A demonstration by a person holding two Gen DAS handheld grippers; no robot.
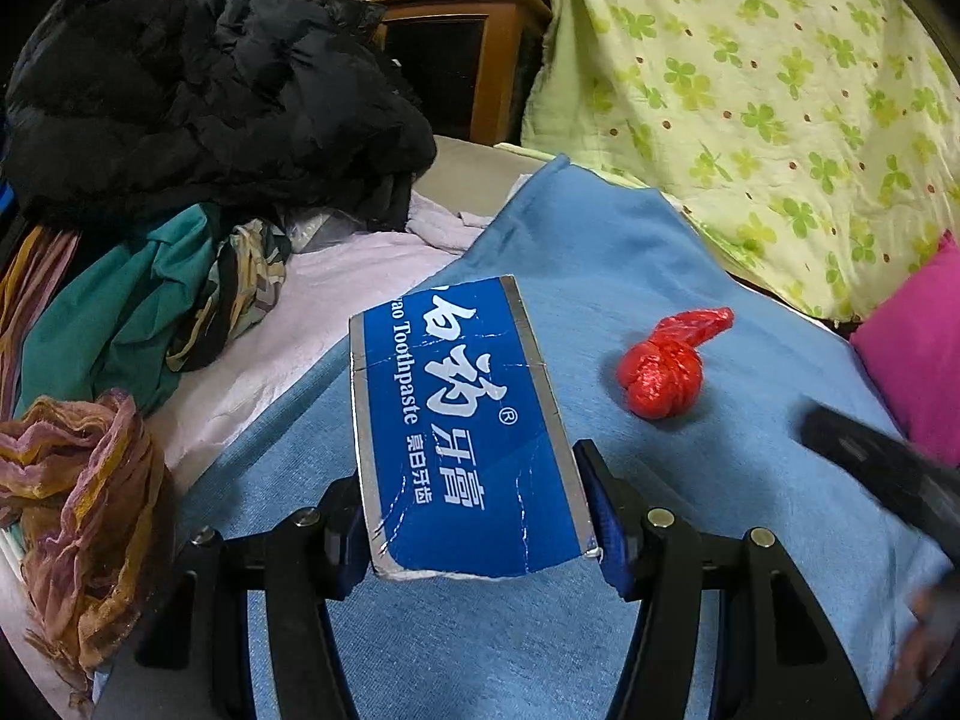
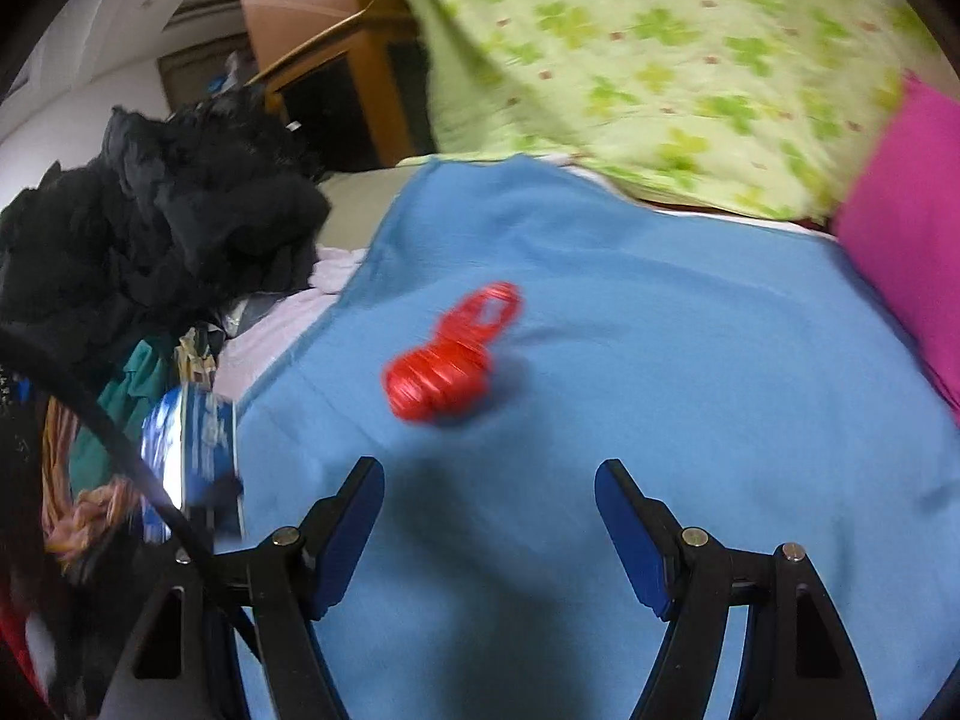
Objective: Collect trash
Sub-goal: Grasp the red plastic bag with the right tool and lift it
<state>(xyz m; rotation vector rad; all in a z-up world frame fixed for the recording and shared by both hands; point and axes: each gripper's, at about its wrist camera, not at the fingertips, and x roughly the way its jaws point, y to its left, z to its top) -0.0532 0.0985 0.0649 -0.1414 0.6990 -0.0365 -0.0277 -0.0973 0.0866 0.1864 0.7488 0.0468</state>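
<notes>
- Left wrist view: my left gripper is clamped on the toothpaste box, pinching only its near end. The flattened, creased card could buckle or slide out if I tilt it.
- Right wrist view: my right gripper has its fingers spread, empty, above the blue blanket. The knotted red bag lies ahead; the picture is blurred, so I might misjudge, and soft plastic may squirt sideways or I may snag blanket.
</notes>
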